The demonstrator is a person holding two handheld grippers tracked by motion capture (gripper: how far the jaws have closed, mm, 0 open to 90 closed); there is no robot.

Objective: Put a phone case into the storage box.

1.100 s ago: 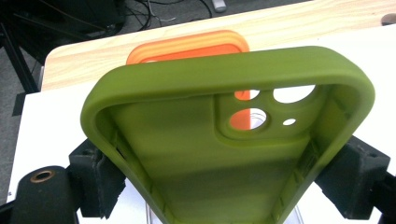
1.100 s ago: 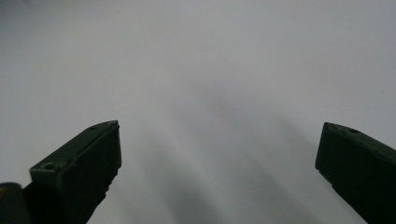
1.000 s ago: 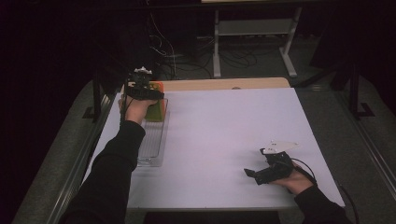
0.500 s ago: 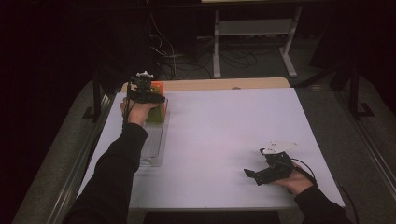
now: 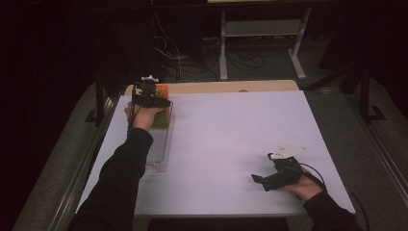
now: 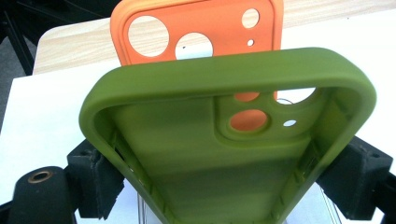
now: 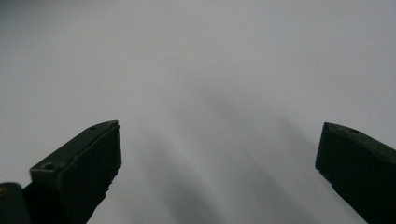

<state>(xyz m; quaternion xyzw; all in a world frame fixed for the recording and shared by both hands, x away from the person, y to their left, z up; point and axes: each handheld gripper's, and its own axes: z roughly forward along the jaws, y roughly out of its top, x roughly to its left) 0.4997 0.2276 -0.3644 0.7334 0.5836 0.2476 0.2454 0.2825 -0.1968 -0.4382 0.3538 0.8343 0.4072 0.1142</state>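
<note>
The green phone case [image 6: 224, 154], which the left gripper [image 6: 224, 186] is pinching by its soft sides at the table's far left, is risking buckling free, while the right gripper [image 7: 219, 158] is sitting spread over bare tabletop.

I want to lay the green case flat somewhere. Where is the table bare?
The white table is bare between the clear tray and the right gripper, and across its far right. The far-left corner is crowded: the left gripper holds the green case over the tray, with an orange case behind.
</note>
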